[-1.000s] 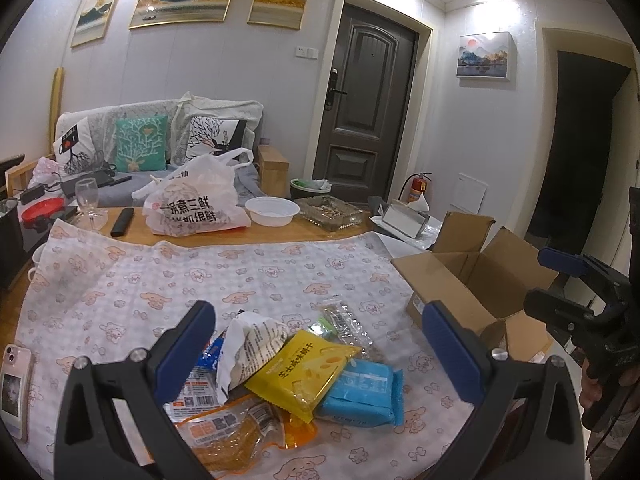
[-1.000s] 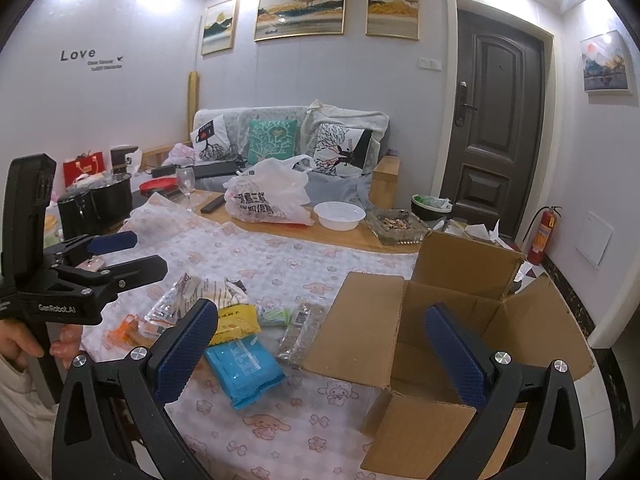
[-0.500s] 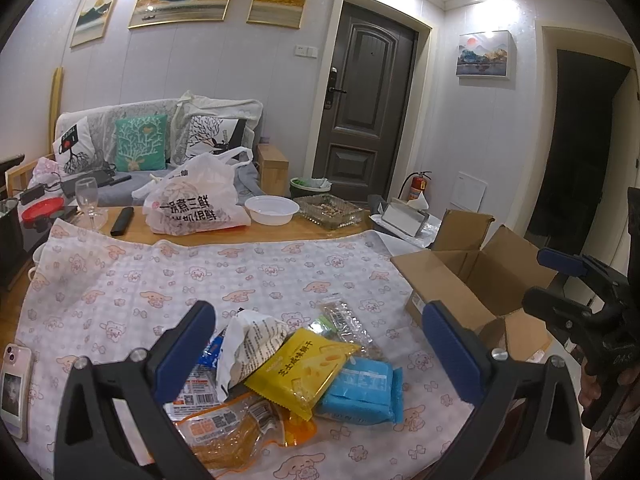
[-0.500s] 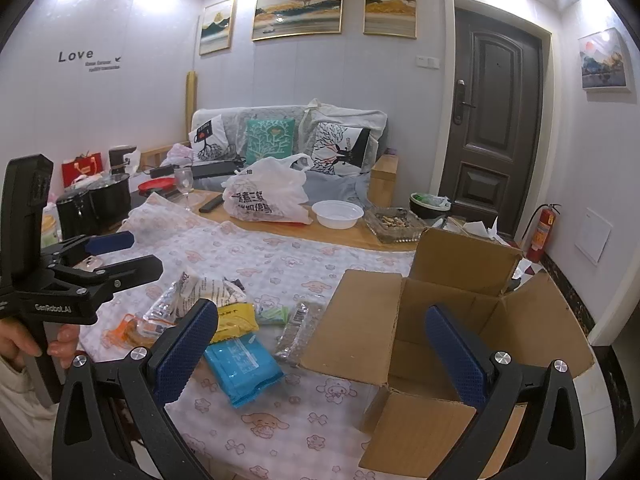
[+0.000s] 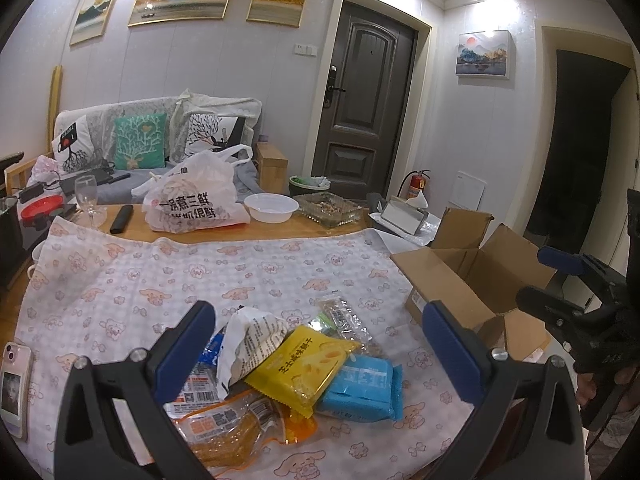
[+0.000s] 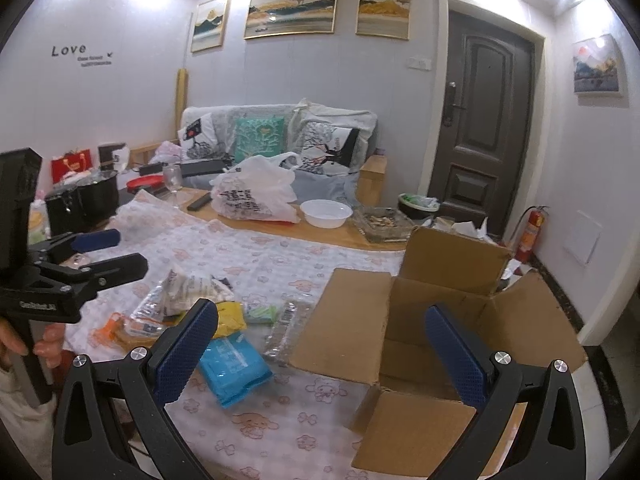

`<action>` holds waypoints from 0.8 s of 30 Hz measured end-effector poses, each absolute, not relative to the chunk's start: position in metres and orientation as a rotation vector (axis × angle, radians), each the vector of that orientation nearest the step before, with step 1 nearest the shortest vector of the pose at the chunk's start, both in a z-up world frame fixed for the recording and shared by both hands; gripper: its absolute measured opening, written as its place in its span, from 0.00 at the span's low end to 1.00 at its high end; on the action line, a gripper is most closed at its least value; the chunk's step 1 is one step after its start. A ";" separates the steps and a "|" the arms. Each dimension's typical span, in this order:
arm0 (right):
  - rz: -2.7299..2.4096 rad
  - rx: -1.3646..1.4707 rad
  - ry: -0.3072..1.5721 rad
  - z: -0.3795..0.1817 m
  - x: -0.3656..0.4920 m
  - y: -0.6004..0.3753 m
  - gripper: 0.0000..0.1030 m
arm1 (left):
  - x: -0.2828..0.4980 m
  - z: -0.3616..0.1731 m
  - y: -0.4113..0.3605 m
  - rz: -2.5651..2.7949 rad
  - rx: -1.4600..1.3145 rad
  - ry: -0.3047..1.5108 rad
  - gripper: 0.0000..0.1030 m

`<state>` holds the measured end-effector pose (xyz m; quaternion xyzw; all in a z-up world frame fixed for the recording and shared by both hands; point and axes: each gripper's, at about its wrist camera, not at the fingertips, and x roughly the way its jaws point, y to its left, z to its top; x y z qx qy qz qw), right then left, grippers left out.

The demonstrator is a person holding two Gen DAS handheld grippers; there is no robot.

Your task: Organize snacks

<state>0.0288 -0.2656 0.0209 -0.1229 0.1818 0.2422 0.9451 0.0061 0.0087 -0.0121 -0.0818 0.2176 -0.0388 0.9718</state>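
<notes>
Left gripper point(image 5: 320, 344): jaws wide apart, holding nothing, above the snack pile.
Right gripper point(image 6: 322, 344): spread wide, empty, beside the cardboard box point(image 6: 436, 320).
Snacks: yellow packet point(image 5: 304, 364) and blue packet point(image 5: 360, 388) overlap on the tablecloth point(image 5: 200, 272), at 9 o'clock of the box.

White plastic bag point(image 5: 192, 200) beside white bowl point(image 5: 271, 208) on wooden table | wine glass point(image 5: 87, 196), black remote point(image 5: 121, 219) nearby | phone point(image 5: 14, 384) on patterned cloth point(image 5: 200, 272) | fire extinguisher point(image 5: 416, 184) by door point(image 5: 356, 100)
</notes>
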 end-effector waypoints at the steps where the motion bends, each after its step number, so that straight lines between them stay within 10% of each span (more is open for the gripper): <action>1: 0.481 -0.267 0.367 0.020 0.027 -0.263 1.00 | 0.006 -0.013 0.009 -0.077 -0.165 0.441 0.99; 13: 0.597 -0.427 0.413 0.006 0.024 -0.207 0.98 | 0.016 -0.030 0.048 -0.039 -0.229 0.532 0.99; 18: 0.732 -0.460 0.508 -0.024 0.037 -0.171 0.60 | 0.022 -0.045 0.067 -0.024 -0.263 0.565 0.99; 24: 0.781 -0.477 0.651 -0.064 0.064 -0.147 0.58 | 0.035 -0.059 0.073 -0.034 -0.277 0.604 0.99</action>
